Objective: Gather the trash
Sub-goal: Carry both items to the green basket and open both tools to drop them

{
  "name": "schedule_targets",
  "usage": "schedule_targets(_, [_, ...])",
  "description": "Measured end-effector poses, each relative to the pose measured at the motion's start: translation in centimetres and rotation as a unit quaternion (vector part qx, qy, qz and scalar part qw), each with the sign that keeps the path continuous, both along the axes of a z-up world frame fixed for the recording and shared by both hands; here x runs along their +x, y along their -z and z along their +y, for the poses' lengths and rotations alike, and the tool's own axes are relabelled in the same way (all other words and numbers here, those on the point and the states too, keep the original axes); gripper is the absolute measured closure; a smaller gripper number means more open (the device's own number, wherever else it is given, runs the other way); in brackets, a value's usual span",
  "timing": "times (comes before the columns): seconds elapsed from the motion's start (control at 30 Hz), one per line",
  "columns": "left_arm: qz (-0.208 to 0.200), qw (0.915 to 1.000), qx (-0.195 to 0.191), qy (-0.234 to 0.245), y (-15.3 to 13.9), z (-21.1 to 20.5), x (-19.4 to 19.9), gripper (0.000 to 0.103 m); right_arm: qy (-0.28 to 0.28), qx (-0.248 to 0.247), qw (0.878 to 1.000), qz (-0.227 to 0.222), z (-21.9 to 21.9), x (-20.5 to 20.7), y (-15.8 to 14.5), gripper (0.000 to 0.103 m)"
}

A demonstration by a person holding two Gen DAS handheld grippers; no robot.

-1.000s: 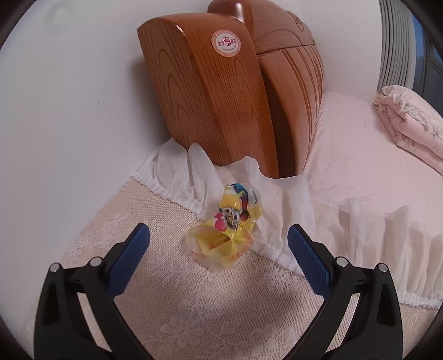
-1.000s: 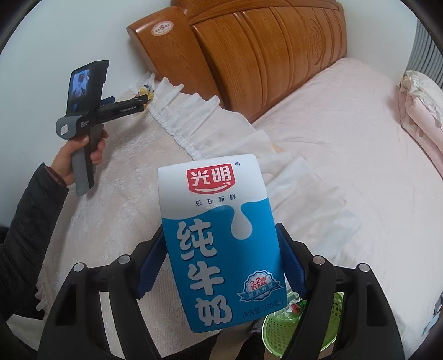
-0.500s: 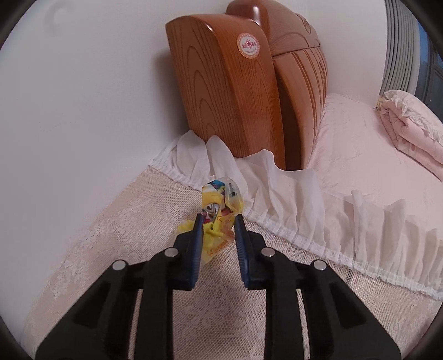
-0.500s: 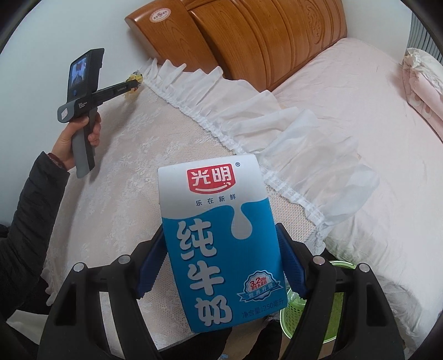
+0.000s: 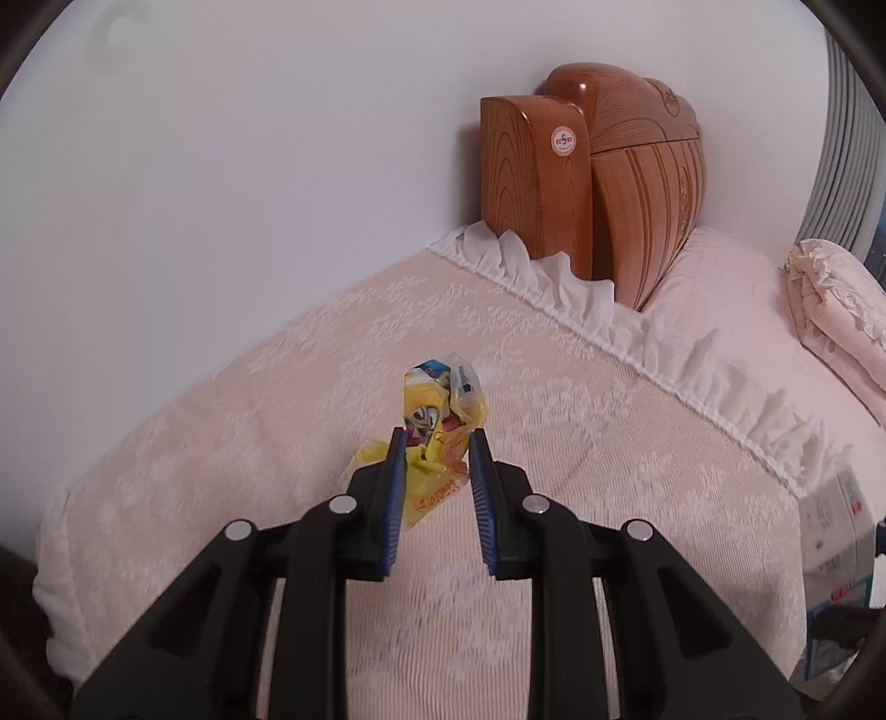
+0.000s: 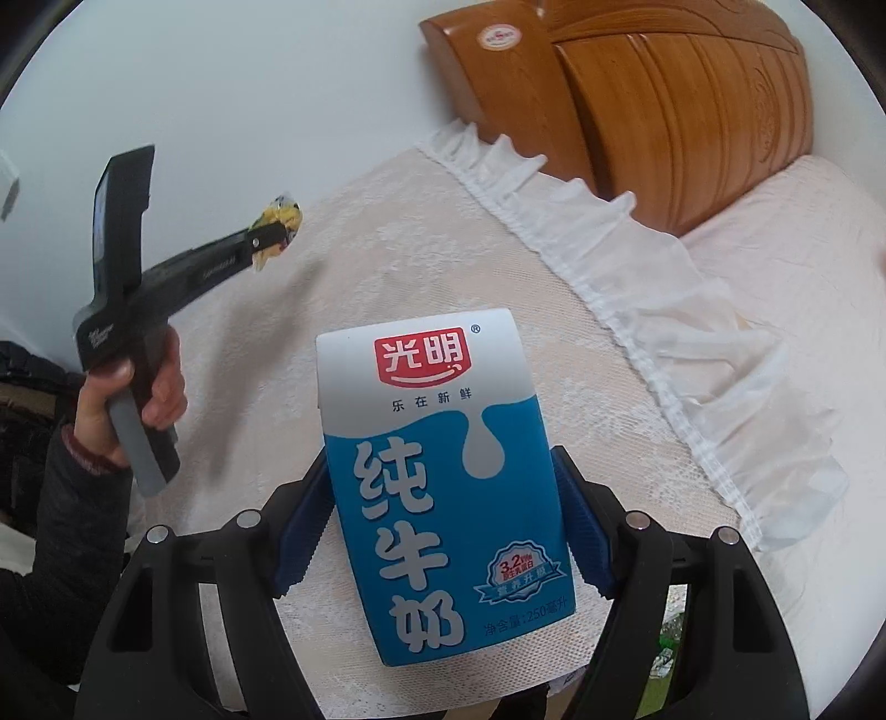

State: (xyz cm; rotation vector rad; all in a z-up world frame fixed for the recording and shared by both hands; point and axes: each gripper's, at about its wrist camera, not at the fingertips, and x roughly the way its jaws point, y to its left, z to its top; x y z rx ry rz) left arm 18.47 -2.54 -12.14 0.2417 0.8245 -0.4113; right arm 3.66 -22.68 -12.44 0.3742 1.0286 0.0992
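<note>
You are holding up a milk carton (image 6: pixel 443 487) whose red badge is showing 光明, with 乐在新鲜 printed under it. Large white characters are reading 纯牛奶 down the blue part. A small seal is showing 3.2, and the bottom line is reading 净含量:250毫升. The round sticker (image 6: pixel 500 36) on the headboard (image 6: pixel 681 111) is too small to read.

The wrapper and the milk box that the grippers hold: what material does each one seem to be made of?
The wrapper in the left gripper looks like thin glossy plastic film: it is crumpled, partly see-through, and printed yellow. The milk box in the right gripper looks like coated carton board: flat stiff faces, sharp folded edges and a smooth printed surface with a slight sheen. What lines the inside does not show.
</note>
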Motion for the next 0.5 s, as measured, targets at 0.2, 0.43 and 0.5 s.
schedule_targets(0.2, [0.047, 0.9965, -0.011, -0.068, -0.3, 2.8, -9.3, 0.081, -0.058, 0.001, 0.998, -0.017, 1.4, -2.1, -0.8, 0.028])
schedule_targets(0.43, [0.061, 0.9958, -0.018, -0.067, -0.9, 0.6, -17.8, 0.081, -0.071, -0.005, 0.997, -0.023, 0.1, -6.9, -1.1, 0.028])
schedule_targets(0.5, [0.059, 0.9971, -0.016, -0.046, -1.2, -1.2, -19.4, 0.081, -0.064, -0.014, 0.998, -0.024, -0.9, -8.3, -1.2, 0.028])
